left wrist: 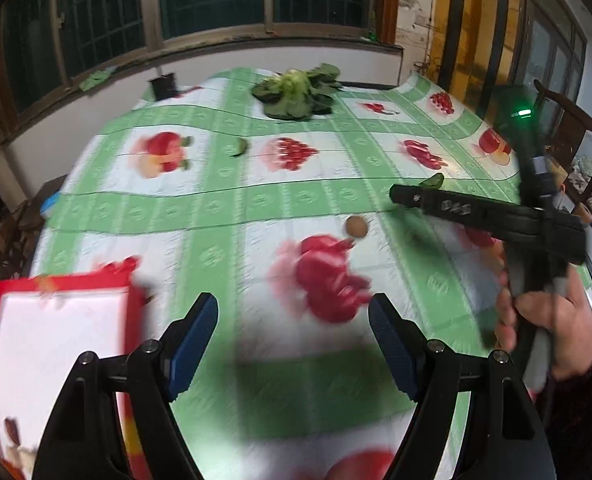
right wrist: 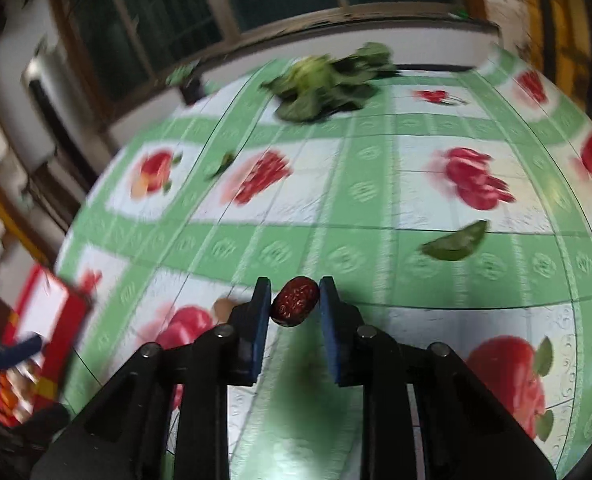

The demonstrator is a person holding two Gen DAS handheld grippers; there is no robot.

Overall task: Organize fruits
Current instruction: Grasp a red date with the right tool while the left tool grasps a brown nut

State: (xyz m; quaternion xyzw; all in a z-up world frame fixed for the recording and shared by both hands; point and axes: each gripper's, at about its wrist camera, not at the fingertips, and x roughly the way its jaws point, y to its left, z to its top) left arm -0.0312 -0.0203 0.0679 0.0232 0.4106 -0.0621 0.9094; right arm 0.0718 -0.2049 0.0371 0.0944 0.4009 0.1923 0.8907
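My right gripper (right wrist: 295, 300) is shut on a wrinkled dark red date (right wrist: 296, 306) and holds it above the fruit-print tablecloth (right wrist: 375, 184). It also shows from the side in the left wrist view (left wrist: 395, 194), held by a hand. My left gripper (left wrist: 294, 320) is open and empty above the cloth. A small brown round fruit (left wrist: 356, 227) lies on the cloth ahead of it, also partly seen in the right wrist view (right wrist: 223, 306). A red-rimmed white box (left wrist: 56, 344) sits at the left; it shows in the right wrist view (right wrist: 52, 320) too.
A heap of leafy greens (left wrist: 297, 92) lies at the far side of the table. Loose green leaves (left wrist: 239, 147) (right wrist: 455, 242) lie on the cloth. A dark small container (left wrist: 163, 85) stands at the far left edge. A wooden chair (left wrist: 575, 140) stands at the right.
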